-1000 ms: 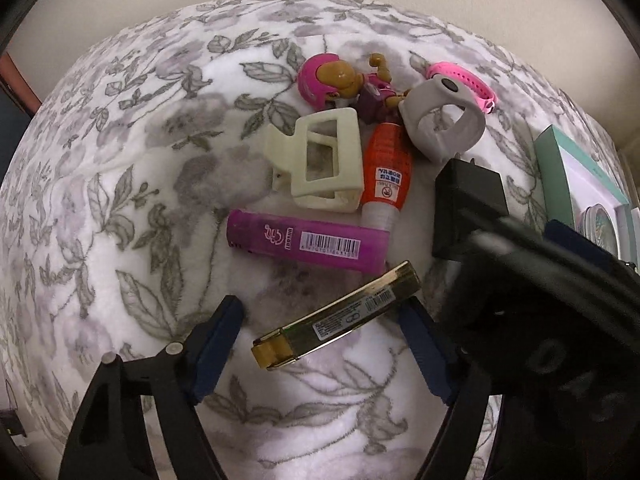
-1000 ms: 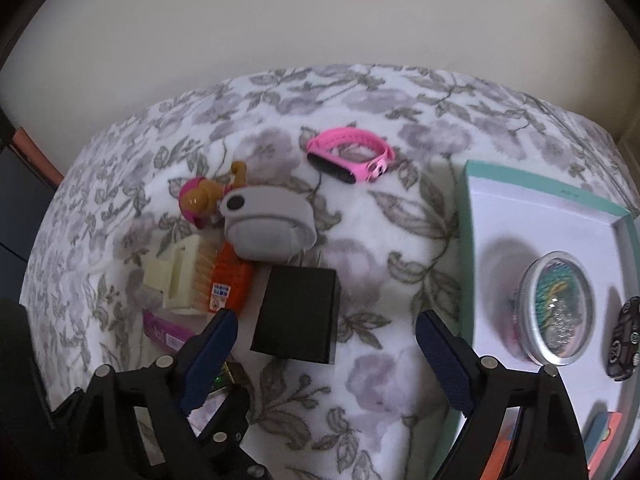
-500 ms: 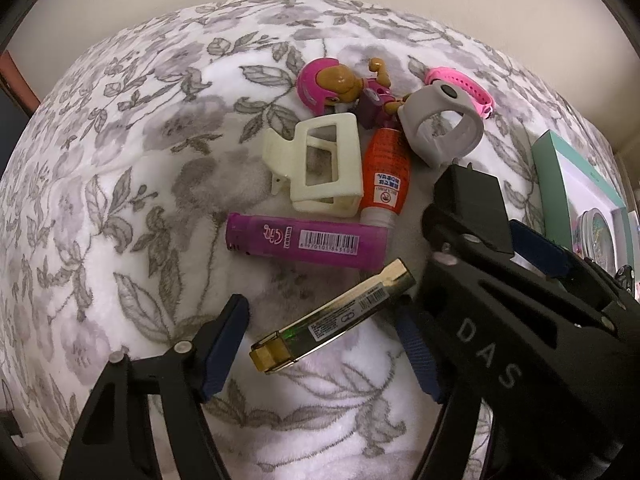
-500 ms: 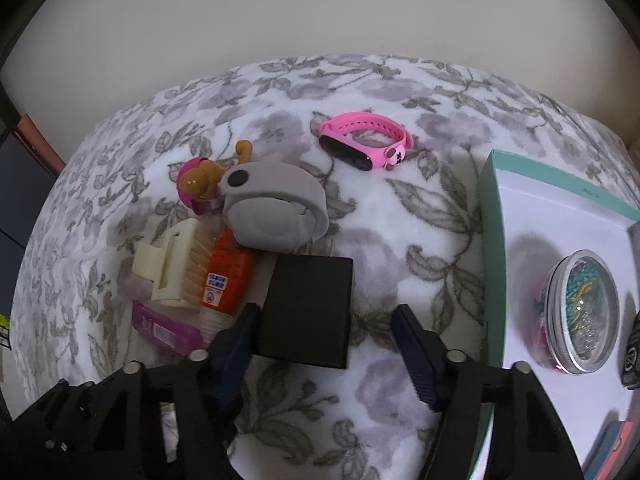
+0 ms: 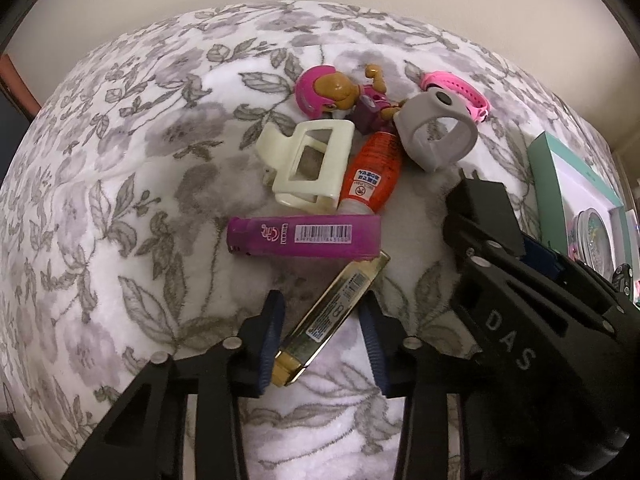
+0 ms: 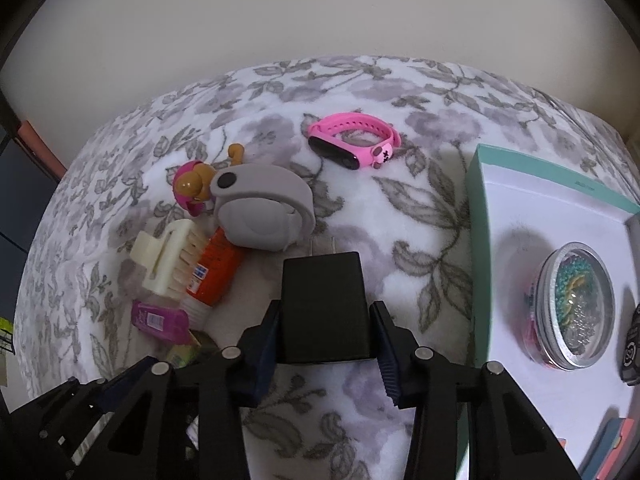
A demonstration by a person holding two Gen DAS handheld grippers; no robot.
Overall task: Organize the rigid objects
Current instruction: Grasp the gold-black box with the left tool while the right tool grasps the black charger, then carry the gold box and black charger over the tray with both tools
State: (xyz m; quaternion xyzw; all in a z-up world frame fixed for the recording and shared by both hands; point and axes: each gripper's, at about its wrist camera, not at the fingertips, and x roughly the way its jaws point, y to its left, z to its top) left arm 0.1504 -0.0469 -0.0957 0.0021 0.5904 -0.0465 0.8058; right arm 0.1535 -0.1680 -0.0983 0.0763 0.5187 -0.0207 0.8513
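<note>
A pile of small objects lies on a floral blanket. My left gripper (image 5: pixel 322 338) is shut on a gold rectangular lighter (image 5: pixel 332 318) that lies slanted between its blue pads. My right gripper (image 6: pixel 326 330) is shut on a black plug adapter (image 6: pixel 324 306), prongs pointing away; it also shows in the left wrist view (image 5: pixel 486 210). Beyond lie a purple lighter (image 5: pixel 304 237), a cream hair claw (image 5: pixel 310 166), an orange glue bottle (image 5: pixel 374 174), a grey wristband (image 5: pixel 436 136), a pink toy dog (image 5: pixel 334 94) and a pink watch (image 6: pixel 354 145).
A teal-rimmed white box (image 6: pixel 516 216) stands at the right, holding a round clear tin of beads (image 6: pixel 572 312) and a dark object (image 6: pixel 632 350) at the edge. A wall rises behind the blanket. The right gripper's body (image 5: pixel 540 320) crowds the left view's right side.
Both grippers have moved forward and closed: the left onto the gold lighter, the right onto the black adapter. The lighter has turned more upright between the pads.
</note>
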